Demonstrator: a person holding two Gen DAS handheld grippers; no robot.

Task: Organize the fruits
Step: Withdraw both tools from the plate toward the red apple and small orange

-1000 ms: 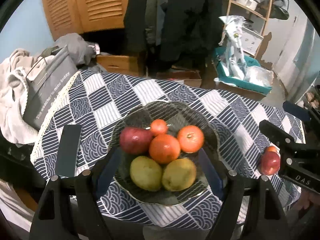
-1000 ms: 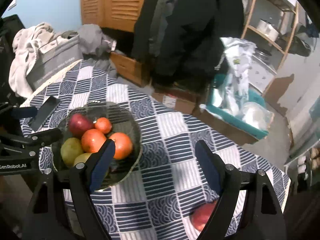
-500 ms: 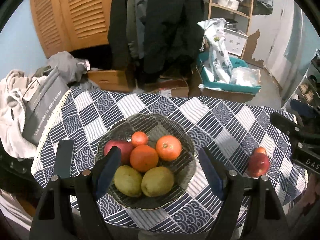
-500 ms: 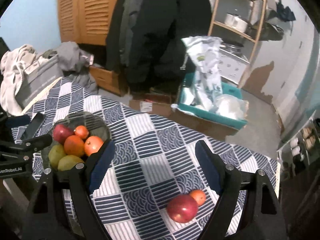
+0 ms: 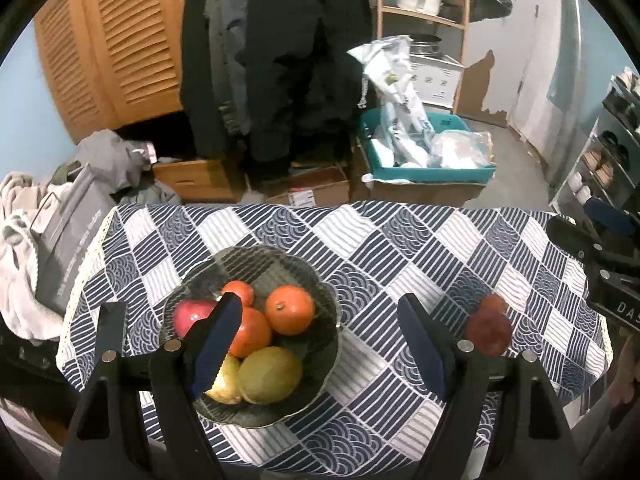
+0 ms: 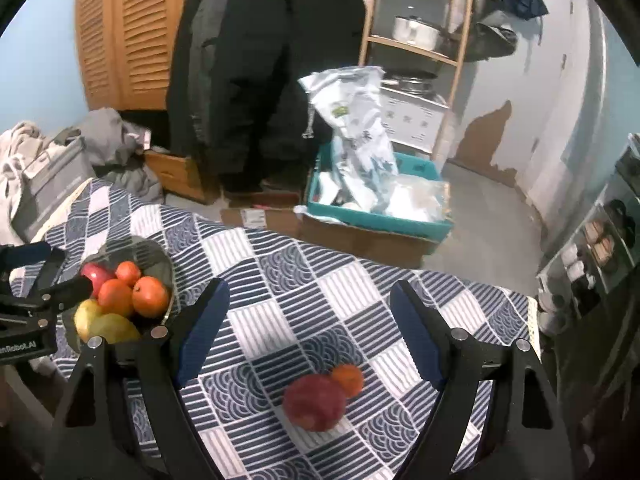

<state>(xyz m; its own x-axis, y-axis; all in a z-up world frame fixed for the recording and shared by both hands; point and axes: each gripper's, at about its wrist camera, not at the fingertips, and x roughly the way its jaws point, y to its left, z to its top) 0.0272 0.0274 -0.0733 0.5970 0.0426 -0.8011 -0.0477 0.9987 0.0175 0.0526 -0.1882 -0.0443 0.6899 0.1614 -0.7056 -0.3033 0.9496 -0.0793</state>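
The counter (image 6: pixel 280 280) carries the bowl (image 5: pixel 320 292) of fruit. Well right of the bowl lie the red apple (image 6: pixel 315 401) and, touching it, the small orange (image 6: pixel 348 379). Left tool (image 5: pixel 322 342) and right tool (image 6: pixel 310 326): wide open, empty.

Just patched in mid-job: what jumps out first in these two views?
The glass bowl heaped with fruit on the checked tablecloth, in front of the left gripper. Then two strays outside it: a red apple touching a small orange, lying on the cloth between the open fingers of the right gripper. Both grippers are empty.
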